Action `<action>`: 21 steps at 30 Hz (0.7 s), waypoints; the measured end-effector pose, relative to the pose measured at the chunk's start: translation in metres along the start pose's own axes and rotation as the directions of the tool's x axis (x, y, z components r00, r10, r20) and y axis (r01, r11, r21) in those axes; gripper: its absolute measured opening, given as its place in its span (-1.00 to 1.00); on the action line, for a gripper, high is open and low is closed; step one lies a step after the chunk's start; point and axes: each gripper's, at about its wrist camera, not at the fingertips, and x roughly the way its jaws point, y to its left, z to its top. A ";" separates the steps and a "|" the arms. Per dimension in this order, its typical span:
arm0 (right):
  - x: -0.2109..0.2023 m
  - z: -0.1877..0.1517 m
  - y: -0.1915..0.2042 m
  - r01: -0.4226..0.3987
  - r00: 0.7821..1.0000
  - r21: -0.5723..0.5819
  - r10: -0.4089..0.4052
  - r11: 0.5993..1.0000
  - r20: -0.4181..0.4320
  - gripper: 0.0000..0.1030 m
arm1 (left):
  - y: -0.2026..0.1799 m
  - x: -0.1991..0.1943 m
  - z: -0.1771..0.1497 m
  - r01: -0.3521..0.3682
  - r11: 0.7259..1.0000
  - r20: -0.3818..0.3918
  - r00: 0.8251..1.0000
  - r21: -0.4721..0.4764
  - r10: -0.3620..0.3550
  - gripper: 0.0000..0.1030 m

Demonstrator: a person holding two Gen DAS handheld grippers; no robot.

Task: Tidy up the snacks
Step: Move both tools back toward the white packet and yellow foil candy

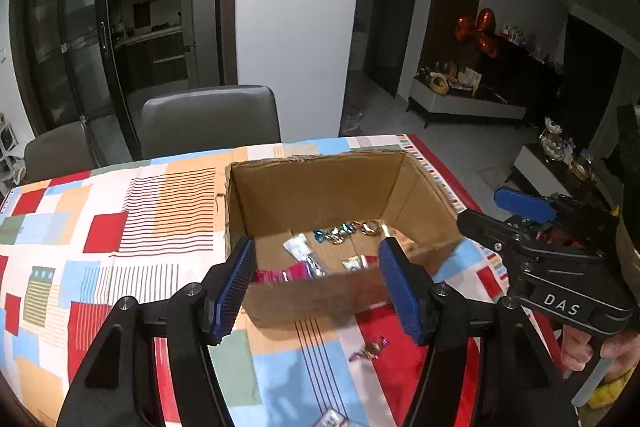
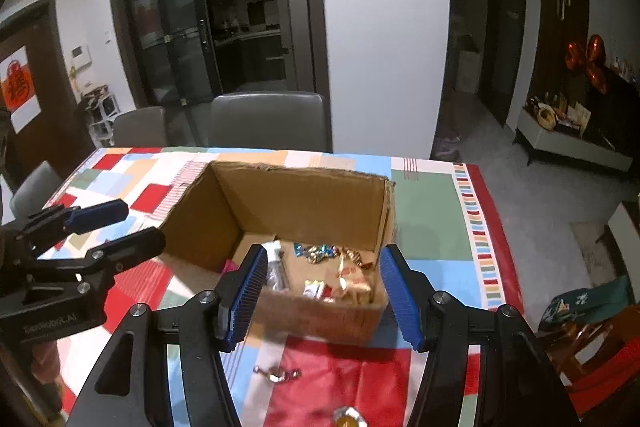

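We are looking across a dining table [image 1: 120,211] draped in a patchwork cloth of red, blue, peach and green squares, with grey chairs [image 1: 210,119] behind it and a dim living room beyond. An open cardboard box [image 1: 320,291] is sitting on the cloth, and it is already holding a scatter of wrapped snacks [image 2: 344,275] — shiny twist-wrapped candies near the back, flat packets nearer the front, a pink packet [image 1: 276,274] against one wall.

We are holding both tools in the air just short of the box's near wall. The left gripper [image 1: 318,287] is standing wide apart with nothing between its blue pads. The right gripper [image 2: 322,293] is likewise spread and empty. Each is showing in the other's camera, off to the side, with jaws parted.

A few pieces are lying on the cloth in front of the box: a twist-wrapped candy [image 2: 277,374] on a red patch between the right tool's fingers, a gold-coloured sweet [image 2: 349,419] at the bottom edge of the right view, and a packet corner [image 1: 332,419] barely showing at the bottom of the left view.

We judge that we are between deposits — most snacks boxed, a handful left. The next move seems to call for tipping one tool down toward the twist-wrapped candy, straddling it with the pads, and closing gently, since so small and flat a piece could slip or drag the cloth along.
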 end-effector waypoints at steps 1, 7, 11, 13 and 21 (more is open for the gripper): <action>-0.005 -0.004 0.003 -0.004 1.000 -0.005 0.004 1.000 0.005 0.16 | -0.002 -0.005 -0.003 0.001 1.000 0.002 1.000 0.004 -0.001 0.22; -0.024 -0.022 0.003 -0.024 0.999 -0.011 0.023 1.000 -0.027 0.15 | -0.013 -0.026 -0.022 0.030 0.999 -0.020 0.999 -0.015 -0.030 0.23; -0.030 -0.033 0.000 -0.023 0.997 -0.001 0.023 1.000 -0.068 0.15 | -0.021 -0.033 -0.038 0.034 0.999 -0.054 0.998 -0.032 -0.036 0.23; -0.032 -0.039 -0.002 -0.014 0.996 -0.003 0.013 1.000 -0.087 0.15 | -0.024 -0.035 -0.047 0.031 0.998 -0.073 0.997 -0.047 -0.035 0.23; -0.029 -0.068 -0.007 -0.012 0.982 -0.018 0.008 1.000 -0.186 0.15 | -0.029 -0.032 -0.080 0.022 0.996 -0.145 0.989 -0.092 -0.035 0.23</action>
